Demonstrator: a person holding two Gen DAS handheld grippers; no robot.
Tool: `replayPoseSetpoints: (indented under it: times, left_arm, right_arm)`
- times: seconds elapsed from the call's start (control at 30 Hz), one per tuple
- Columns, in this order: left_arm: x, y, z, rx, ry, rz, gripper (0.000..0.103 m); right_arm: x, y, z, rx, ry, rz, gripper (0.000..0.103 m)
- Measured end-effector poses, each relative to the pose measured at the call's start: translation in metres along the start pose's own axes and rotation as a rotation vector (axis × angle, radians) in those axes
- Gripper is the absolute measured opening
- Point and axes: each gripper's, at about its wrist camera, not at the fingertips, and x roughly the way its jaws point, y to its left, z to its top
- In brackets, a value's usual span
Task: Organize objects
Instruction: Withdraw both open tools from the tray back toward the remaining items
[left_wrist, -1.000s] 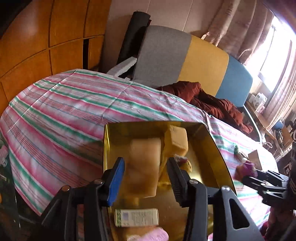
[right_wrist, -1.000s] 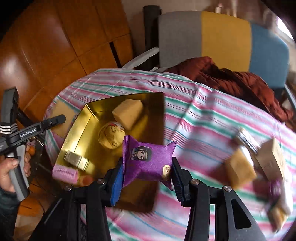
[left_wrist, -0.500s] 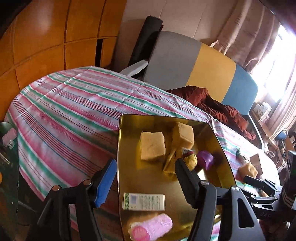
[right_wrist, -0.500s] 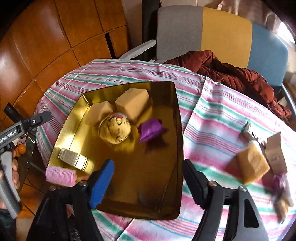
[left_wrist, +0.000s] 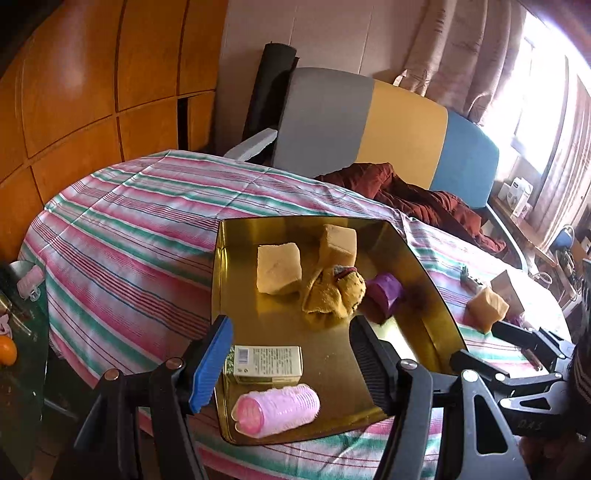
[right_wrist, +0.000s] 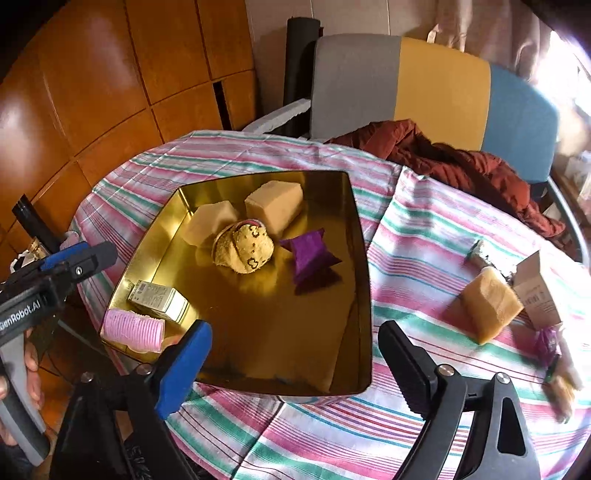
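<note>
right hand-held gripper jaws opening, empty | left hand-held gripper wide, empty | next: tan foam block, approach squarely, clear of shiny gold metal tray

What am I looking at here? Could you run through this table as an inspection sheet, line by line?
Surface: striped tablecloth under a gold tray.
Job's things: in the tray, two sponge blocks, yellow knit pouch, purple packet, small box, pink roller.
Clutter: on the cloth, another sponge block, cardboard carton.
Grippers: left tool open, empty; right tool opening, empty.
Cables: nothing seen.
Surroundings: tricolour chair, red garment, wood panelling.
</note>
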Motion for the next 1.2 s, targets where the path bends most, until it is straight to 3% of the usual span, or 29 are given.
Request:
replayPoseSetpoints:
  times: [0.63, 1.2]
  left_arm:
    - [-0.005, -0.05, -0.009, 0.14, 0.016, -0.033, 0.066]
    - [0.01, -0.094, -0.017, 0.232, 0.069, -0.146, 0.066]
  right_arm:
    - [-0.016, -0.05, -0.02, 0.117, -0.021, -0.032, 0.096]
    - [-0.038, -0.178, -0.043, 0.354, 0.011, -0.157, 0.097]
